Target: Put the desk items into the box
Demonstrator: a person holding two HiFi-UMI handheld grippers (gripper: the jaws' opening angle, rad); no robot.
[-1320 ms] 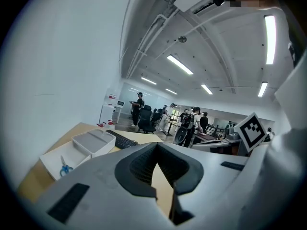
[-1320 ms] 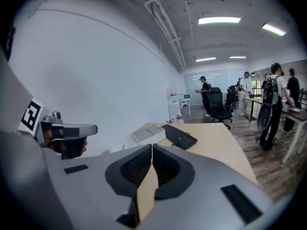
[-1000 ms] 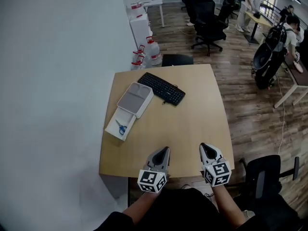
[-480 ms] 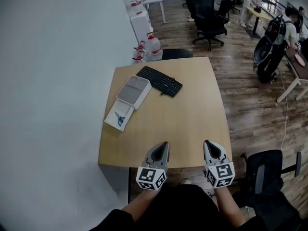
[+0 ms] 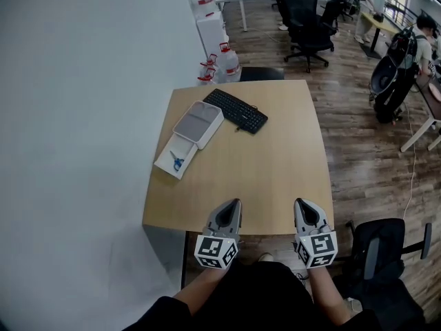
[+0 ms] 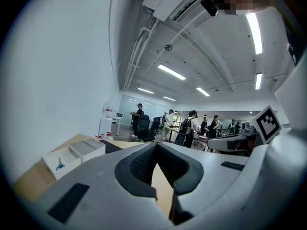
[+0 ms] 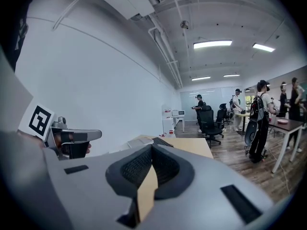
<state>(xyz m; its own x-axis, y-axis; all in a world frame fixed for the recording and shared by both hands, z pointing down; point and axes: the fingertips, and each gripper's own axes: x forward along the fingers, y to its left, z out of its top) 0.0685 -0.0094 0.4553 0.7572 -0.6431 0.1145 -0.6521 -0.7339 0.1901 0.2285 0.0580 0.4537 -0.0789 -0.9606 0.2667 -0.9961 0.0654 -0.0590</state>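
A white box (image 5: 176,158) lies open at the table's left edge with a small blue item (image 5: 177,162) inside, seemingly scissors. Its grey-topped lid (image 5: 198,124) rests over the box's far end. A black keyboard (image 5: 237,110) lies just behind it. My left gripper (image 5: 233,205) and right gripper (image 5: 302,204) hover side by side at the table's near edge, far from the box. Both are shut with nothing between their jaws. The left gripper view shows the box (image 6: 61,160) and lid (image 6: 87,148) low on the left. From the right gripper view (image 7: 152,147) the left gripper (image 7: 72,141) is beside it.
The wooden table (image 5: 275,171) stands against a white wall on the left. Water bottles (image 5: 222,61) and a black chair (image 5: 262,74) are behind it, another chair (image 5: 382,243) at the near right. Several people and office chairs are further back.
The head view has shifted a little, so the table sits slightly further right. Both grippers stay at the near edge, still shut.
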